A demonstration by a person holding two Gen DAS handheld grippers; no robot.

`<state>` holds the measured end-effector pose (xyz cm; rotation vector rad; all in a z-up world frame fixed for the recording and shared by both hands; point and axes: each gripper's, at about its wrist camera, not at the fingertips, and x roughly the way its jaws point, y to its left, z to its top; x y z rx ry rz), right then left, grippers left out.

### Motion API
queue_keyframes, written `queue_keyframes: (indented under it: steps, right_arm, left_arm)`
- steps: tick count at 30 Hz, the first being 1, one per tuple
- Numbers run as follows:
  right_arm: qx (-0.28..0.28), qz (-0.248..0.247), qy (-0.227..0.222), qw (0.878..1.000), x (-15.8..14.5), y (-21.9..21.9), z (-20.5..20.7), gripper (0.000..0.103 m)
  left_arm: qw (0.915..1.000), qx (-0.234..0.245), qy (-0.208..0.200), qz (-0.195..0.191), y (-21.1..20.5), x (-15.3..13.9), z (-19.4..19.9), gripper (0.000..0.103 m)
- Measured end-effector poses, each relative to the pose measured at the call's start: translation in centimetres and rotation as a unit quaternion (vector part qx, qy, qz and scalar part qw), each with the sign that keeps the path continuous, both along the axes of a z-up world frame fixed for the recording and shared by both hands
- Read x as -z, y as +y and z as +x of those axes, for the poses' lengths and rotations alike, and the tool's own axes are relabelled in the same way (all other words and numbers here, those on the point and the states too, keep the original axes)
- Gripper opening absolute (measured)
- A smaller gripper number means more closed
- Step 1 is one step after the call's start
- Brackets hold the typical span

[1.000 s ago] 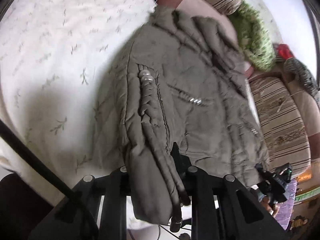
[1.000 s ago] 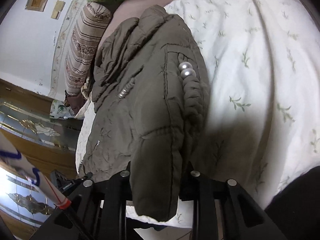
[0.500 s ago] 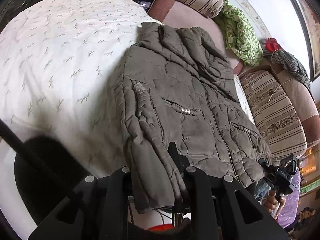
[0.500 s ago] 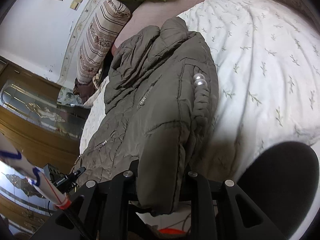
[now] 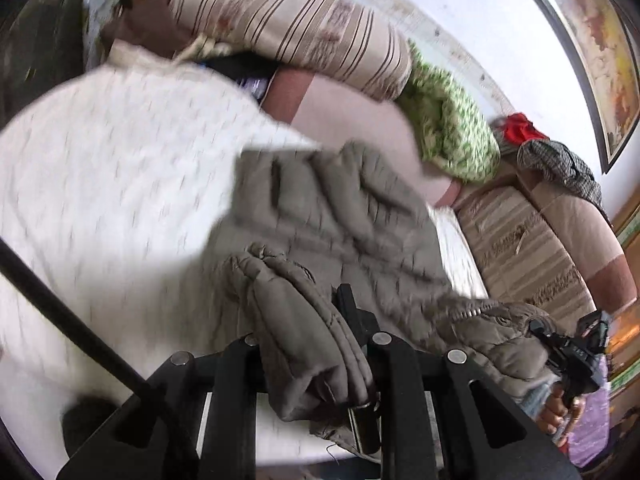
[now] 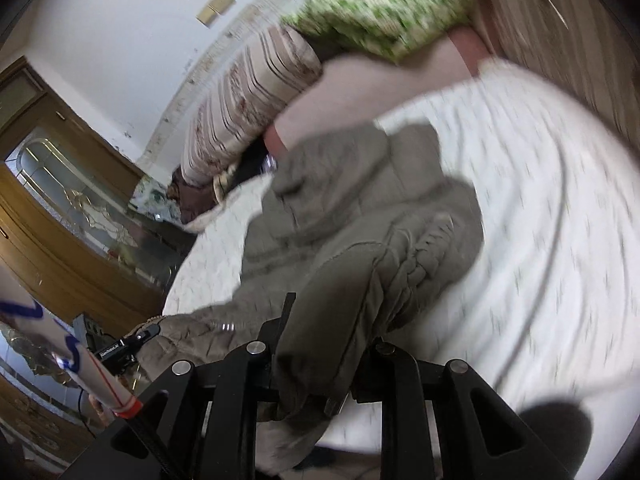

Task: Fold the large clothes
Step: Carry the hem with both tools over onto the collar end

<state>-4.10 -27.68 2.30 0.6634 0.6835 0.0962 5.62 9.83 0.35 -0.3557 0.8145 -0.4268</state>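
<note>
step: fold jacket (image 5: 344,216) hem toward collar | left tongs (image 5: 316,360) – right tongs (image 6: 320,364) each clamped on hem (bed (image 5: 100,200) below) | advice: lift level – keep corners matched

I can't make out my left gripper's (image 5: 320,344) fingertips — the jacket (image 5: 344,216) cuff buries them. The bedspread (image 6: 540,208) print smears into streaks, and the jacket's hem drops past the right view's bottom edge.

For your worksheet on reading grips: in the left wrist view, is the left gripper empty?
No: the left gripper is shut on a fold of the olive quilted jacket, bunched between its fingers.
</note>
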Motion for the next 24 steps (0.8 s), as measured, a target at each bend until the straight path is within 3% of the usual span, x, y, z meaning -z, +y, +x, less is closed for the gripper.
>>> queue_keyframes:
  steps: [7, 12, 14, 18, 20, 24]
  right_arm:
    - [0.017, -0.023, -0.014, 0.999, -3.8, -1.4, 7.6, 0.022]
    - [0.056, -0.012, 0.017, 0.998, -3.0, -4.3, 17.4, 0.022]
    - [0.062, -0.012, 0.026, 0.998, -2.5, -4.8, 19.1, 0.022]
    - [0.089, -0.027, 0.061, 0.994, -0.2, -6.6, 25.4, 0.024]
    - [0.101, -0.028, 0.087, 0.991, 2.3, -8.1, 29.1, 0.025]
    - [0.104, -0.043, 0.115, 0.987, 4.9, -8.6, 32.5, 0.027]
  left_arm:
    - [0.9985, -0.027, -0.023, 0.041, -3.7, -4.3, 10.2, 0.019]
    - [0.9967, -0.053, 0.015, 0.059, -5.6, -4.8, 19.1, 0.019]
    - [0.9955, -0.065, 0.028, 0.063, -6.4, -4.6, 22.7, 0.019]
    - [0.9909, -0.084, 0.049, 0.093, -8.3, -2.7, 29.2, 0.02]
    - [0.9879, -0.085, 0.067, 0.112, -9.3, -0.7, 32.3, 0.021]
    - [0.9802, -0.094, 0.091, 0.149, -10.7, 3.5, 36.2, 0.021]
